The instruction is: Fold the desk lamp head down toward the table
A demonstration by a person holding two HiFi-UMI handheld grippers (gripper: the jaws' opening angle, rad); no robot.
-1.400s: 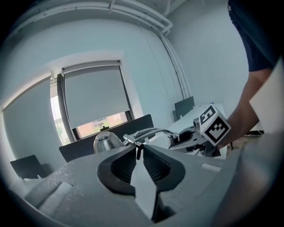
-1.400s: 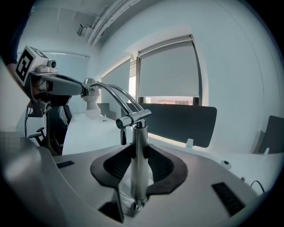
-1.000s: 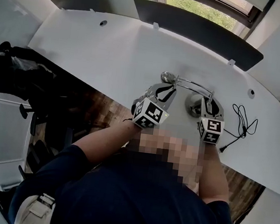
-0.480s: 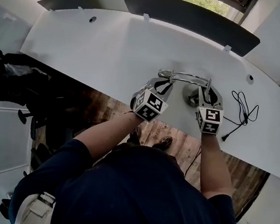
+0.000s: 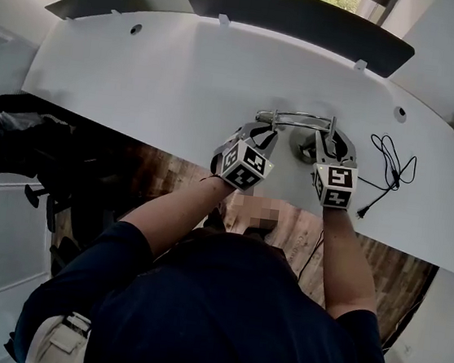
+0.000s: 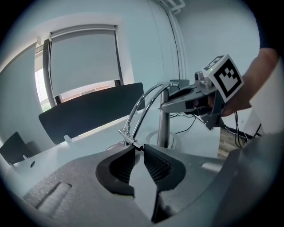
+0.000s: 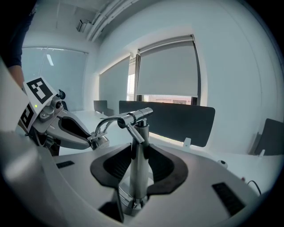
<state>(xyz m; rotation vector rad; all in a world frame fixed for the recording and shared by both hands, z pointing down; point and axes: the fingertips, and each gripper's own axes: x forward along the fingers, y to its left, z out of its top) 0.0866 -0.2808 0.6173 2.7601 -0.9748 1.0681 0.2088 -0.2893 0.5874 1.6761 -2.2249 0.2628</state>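
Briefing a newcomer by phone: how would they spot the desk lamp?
On the long white table, look at the edge nearest the person. The desk lamp is the only chrome thing there: an upright post with curved arms, beside the loose black cable.

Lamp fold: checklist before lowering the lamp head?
1. Right gripper clamped on lamp post: ok.
2. Left gripper pinching the lamp head joint: ok, at the tips of the fingers only.
3. Lamp base flat on table: ok.
4. Cable apart from head: ok.
5. Head touching table: cannot tell.
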